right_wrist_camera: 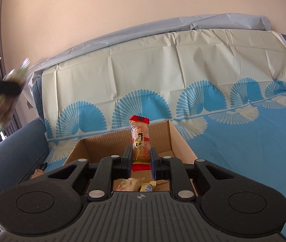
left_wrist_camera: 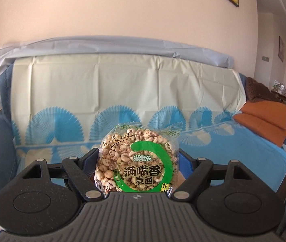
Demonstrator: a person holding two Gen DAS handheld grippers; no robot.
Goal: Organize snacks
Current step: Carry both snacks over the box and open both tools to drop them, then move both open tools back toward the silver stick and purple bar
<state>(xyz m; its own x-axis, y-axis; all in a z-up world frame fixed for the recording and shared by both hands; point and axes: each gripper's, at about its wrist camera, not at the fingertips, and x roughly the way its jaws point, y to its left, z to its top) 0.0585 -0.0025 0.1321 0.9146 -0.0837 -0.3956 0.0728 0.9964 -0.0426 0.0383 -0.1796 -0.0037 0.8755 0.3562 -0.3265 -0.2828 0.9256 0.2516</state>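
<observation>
A: Where's the puffed-grain bag (left_wrist_camera: 137, 159)?

B: Upright between the left gripper (left_wrist_camera: 138, 161) fingers, held up in front of the sofa cover (left_wrist_camera: 122, 84). The jaws stand wide and close on the bag's sides. Its bottom edge is hidden behind the gripper body.

A: Any writing?

B: Big dark characters 满嘴香麦通 inside a green ring, with 米老头 above them in white on green. At the bag's 7 o'clock, 花生味. A yellow patch at 5 o'clock is cut off; I read 非 and part of another character. The script at 10 o'clock is too cursive to make out.

A: And the right side?

B: The right gripper (right_wrist_camera: 141, 157) has narrow jaws clamped on a snack bar (right_wrist_camera: 140, 141) with red ends, standing upright. Dark brush characters run down it; I can't read them surely. Its lower red end shows between the fingers.

A: Below it?

B: An open box (right_wrist_camera: 181, 141) on the blue cloth. Inside, at 6 o'clock of the bar, a pale packet (right_wrist_camera: 128, 184) and a yellow-wrapped item (right_wrist_camera: 148, 186), both partly hidden by the gripper. Their print is too small.

A: Anything else?

B: In the right view, at 9 o'clock, the left gripper and its bag are only a blur. Something brownish (right_wrist_camera: 38, 172) lies left of the box, unclear.
</observation>
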